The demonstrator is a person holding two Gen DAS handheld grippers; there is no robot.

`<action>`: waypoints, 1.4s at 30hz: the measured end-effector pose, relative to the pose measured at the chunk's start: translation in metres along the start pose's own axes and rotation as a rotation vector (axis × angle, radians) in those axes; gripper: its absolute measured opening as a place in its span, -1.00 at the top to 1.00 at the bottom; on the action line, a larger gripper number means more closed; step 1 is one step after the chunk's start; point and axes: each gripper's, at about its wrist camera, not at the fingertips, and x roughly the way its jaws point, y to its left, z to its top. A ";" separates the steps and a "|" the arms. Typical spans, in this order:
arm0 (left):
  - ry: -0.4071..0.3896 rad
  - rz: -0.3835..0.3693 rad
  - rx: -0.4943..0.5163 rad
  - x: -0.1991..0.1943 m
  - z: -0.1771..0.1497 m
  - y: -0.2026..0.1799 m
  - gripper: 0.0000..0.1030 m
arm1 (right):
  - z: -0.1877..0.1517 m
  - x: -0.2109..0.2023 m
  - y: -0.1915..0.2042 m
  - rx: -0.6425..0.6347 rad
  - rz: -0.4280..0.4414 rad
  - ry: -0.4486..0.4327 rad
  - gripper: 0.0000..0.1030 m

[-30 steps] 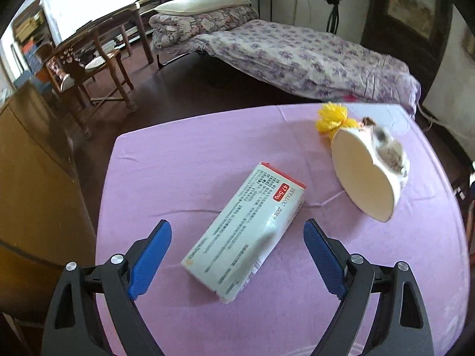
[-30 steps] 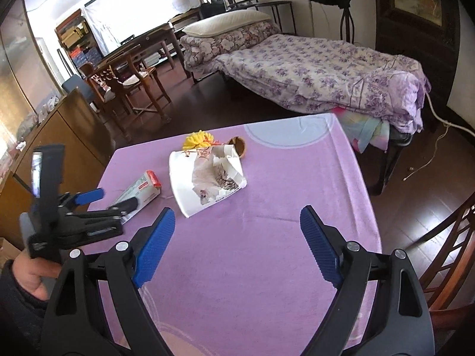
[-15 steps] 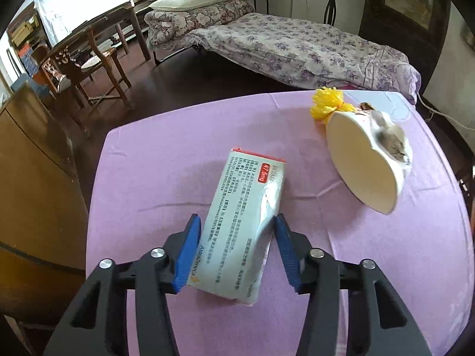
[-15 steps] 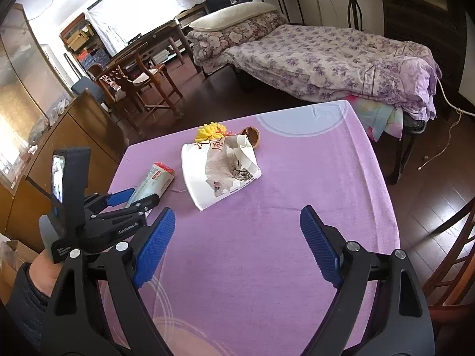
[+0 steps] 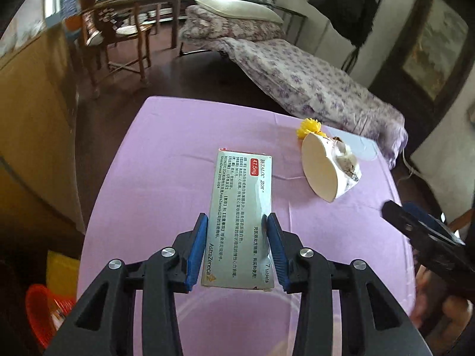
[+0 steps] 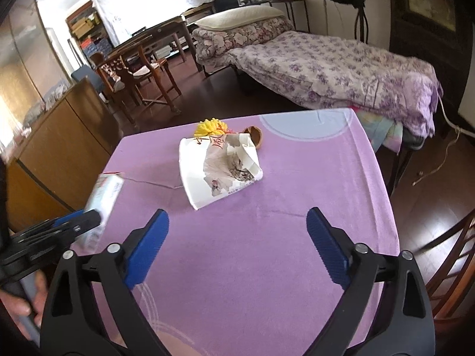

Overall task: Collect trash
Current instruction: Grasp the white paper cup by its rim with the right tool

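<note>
My left gripper is shut on a white medicine box with a red label and holds it lifted above the purple table. The box also shows at the left of the right wrist view. A crumpled white paper cup lies on its side at the far right of the table, also in the right wrist view. A yellow pom-pom and a brown nutshell lie behind it. My right gripper is open and empty above the table, short of the cup.
A red basket and a yellow item stand on the floor to the table's left. A wooden cabinet stands left of the table. A bed lies beyond it and a chair stands at the right.
My left gripper closed on the medicine box and lifted it off the table, turning it lengthwise. My right gripper moved slightly closer to the paper cup and stayed open.
</note>
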 end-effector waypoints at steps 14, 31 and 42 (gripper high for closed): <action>0.039 -0.032 -0.068 0.010 -0.008 0.029 0.22 | 0.031 0.063 0.038 -0.134 -0.035 0.124 -0.81; 0.040 -0.034 -0.066 0.016 -0.008 0.026 0.22 | 0.043 0.096 0.046 -0.190 -0.104 0.204 -0.71; 0.025 -0.044 -0.082 0.009 -0.006 0.030 0.22 | 0.026 0.061 0.042 -0.167 -0.072 0.181 -0.49</action>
